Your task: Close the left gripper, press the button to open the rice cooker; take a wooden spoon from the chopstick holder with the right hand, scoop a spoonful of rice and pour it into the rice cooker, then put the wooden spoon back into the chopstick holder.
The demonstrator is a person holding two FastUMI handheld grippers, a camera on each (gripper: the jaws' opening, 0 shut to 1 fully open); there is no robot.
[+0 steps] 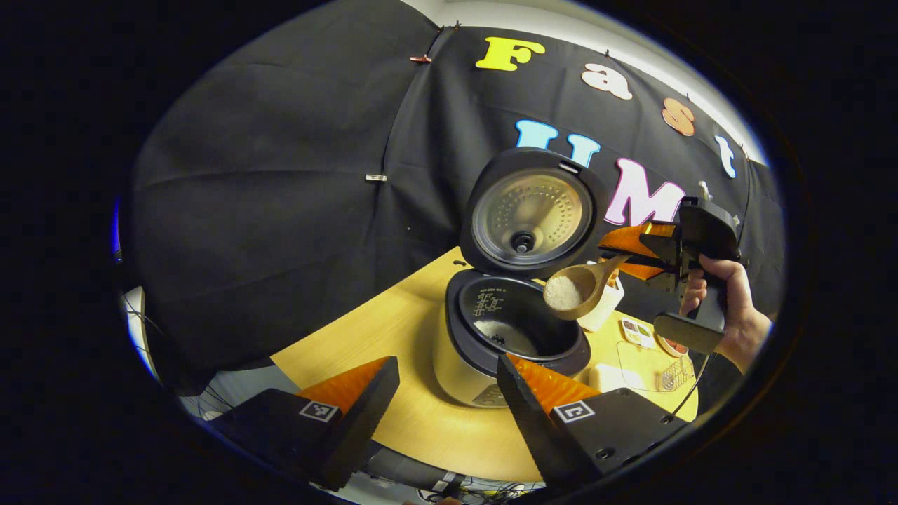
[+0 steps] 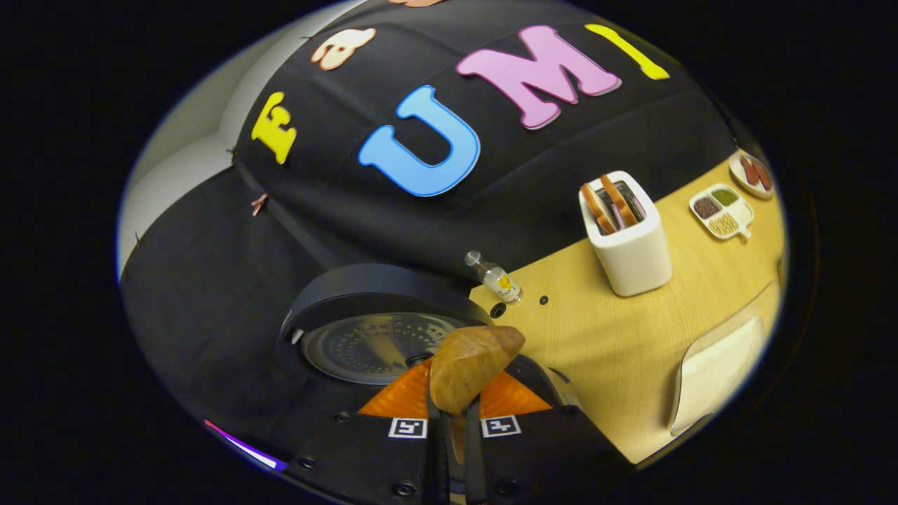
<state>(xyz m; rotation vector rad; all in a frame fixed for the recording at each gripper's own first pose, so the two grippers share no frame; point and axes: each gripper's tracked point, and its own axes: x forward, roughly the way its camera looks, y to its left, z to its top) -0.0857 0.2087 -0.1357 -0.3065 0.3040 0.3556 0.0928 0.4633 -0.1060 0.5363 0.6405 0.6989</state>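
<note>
One rice cooker (image 1: 491, 337) stands lid-up on the wooden table (image 1: 421, 421) before black cloth; one rice-filled wooden spoon (image 1: 579, 287) hovers over it — pinched in the right gripper (image 2: 452, 421). The left gripper (image 1: 449, 393) gapes, empty — one chopstick holder (image 2: 628, 235) rightward.

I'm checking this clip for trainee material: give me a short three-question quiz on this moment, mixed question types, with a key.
1. True or false: the rice cooker lid stands open.
2. What lies in the bowl of the wooden spoon? A) nothing B) white rice C) beans
3. Fill in: the right gripper has its jaws closed on the spoon's ____, while the left gripper holds nothing, its jaws apart.

Key: 1 true. 2 B: a heap of rice sits in the spoon, held beside the open pot. 3 handle.
</note>
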